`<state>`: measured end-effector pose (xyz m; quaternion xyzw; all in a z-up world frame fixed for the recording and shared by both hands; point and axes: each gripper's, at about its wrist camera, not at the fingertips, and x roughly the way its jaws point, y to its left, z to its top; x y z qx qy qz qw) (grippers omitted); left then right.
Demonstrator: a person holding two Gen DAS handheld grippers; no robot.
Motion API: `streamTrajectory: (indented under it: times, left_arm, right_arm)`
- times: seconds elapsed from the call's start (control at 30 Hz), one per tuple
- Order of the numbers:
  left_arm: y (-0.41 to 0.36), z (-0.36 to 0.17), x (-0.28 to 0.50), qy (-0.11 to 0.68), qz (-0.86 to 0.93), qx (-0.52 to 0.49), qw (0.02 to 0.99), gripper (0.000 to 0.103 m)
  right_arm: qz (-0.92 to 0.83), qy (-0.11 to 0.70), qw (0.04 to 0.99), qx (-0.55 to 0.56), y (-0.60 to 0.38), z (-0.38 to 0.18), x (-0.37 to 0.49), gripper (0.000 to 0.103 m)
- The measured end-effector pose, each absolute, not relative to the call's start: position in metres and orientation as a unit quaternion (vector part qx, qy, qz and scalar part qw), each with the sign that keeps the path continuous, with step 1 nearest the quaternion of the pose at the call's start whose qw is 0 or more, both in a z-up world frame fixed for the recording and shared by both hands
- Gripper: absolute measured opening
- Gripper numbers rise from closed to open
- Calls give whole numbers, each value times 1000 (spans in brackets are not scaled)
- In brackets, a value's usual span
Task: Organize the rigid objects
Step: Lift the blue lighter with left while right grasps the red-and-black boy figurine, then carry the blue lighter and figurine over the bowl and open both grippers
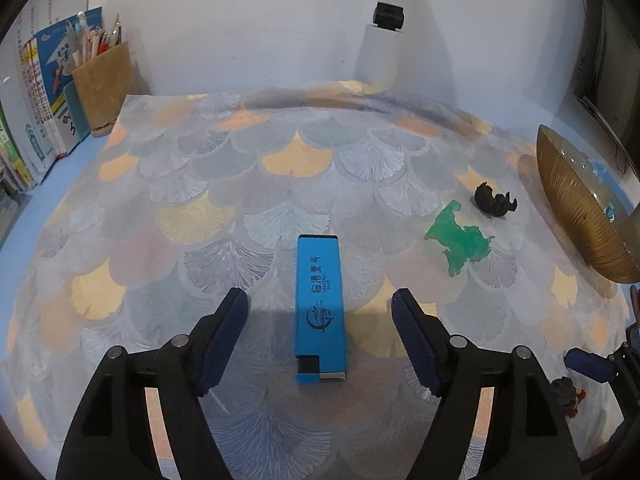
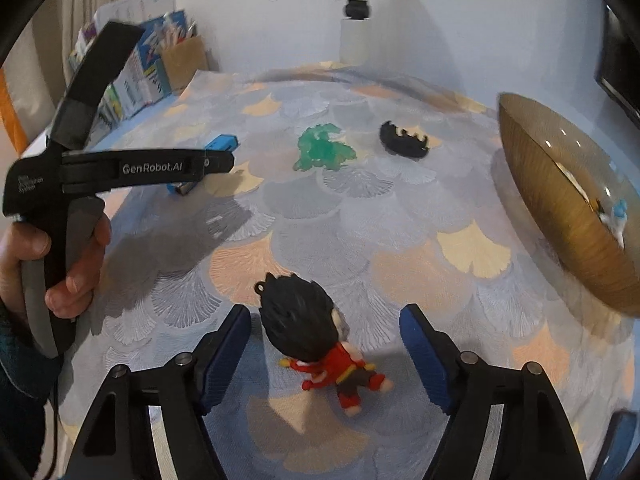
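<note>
At the left edge of the patterned cloth (image 1: 280, 152) stand books (image 1: 44, 92) and a pen holder (image 1: 105, 88); the middle of the cloth is bare. The left gripper (image 1: 320, 312) is wide open, and the blue box (image 1: 320, 308) lies flat between its fingers, which do not touch it. Further right lie a green figure (image 1: 460, 240) and a black figure (image 1: 494, 200), near the tilted golden bowl (image 1: 576, 216). The right gripper (image 2: 325, 338) is also wide open around a red-clothed doll (image 2: 320, 344), without contact.
</note>
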<state>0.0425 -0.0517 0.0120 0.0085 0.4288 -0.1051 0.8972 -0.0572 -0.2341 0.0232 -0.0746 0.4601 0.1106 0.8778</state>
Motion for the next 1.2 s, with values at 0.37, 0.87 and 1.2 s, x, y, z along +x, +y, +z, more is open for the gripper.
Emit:
streamTrajectory:
  times: [0.37,0.87,1.2]
  left_arm:
    - [-62,10,39,425,-101,39,899,21]
    - [-72,22,-14,425,-183,-6,886,21]
    - [-86,11,-26,442,-182,5,879,21]
  right_arm:
    - [141,439,885,-67,-231,25,-59,35]
    - [114,408,902,88,-314,54,-89,31]
    - [122,442,886,66,-320,39,-101,31]
